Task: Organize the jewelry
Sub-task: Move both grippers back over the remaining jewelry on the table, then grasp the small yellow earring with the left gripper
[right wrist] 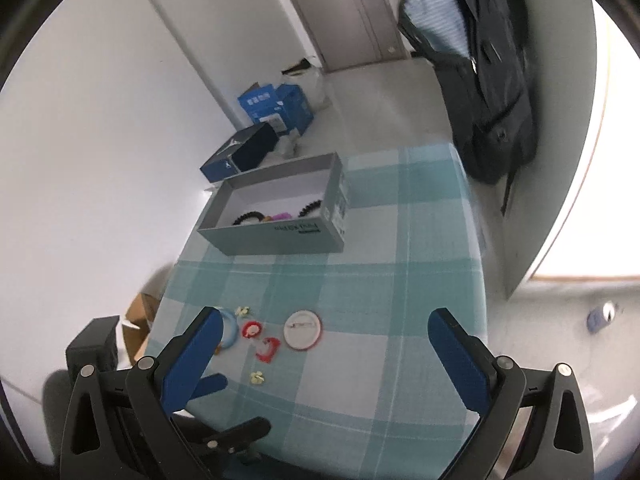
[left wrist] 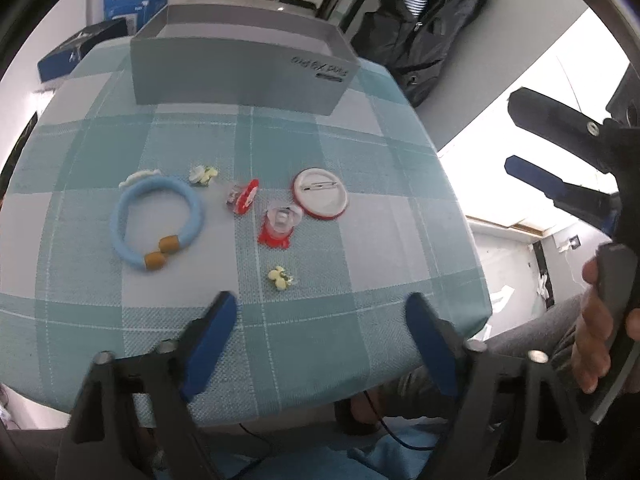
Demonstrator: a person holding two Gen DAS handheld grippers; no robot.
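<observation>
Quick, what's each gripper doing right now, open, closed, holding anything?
Left gripper: open, nothing between its fingers, above the checked tablecloth.
Right gripper: open, holding nothing.

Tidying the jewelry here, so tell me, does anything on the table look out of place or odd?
Nothing is damaged or spilled. The round badge lies face down, pin side up, and the blue bracelet, clips and small flower pieces remain loose on the checked cloth outside the grey box.

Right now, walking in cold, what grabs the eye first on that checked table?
The light blue bracelet with tan end caps, lying left of the other trinkets on the teal checked tablecloth. Right of it are red pieces and a round white badge with a red rim. Behind stands an open grey box, dark hair ties already inside.
</observation>
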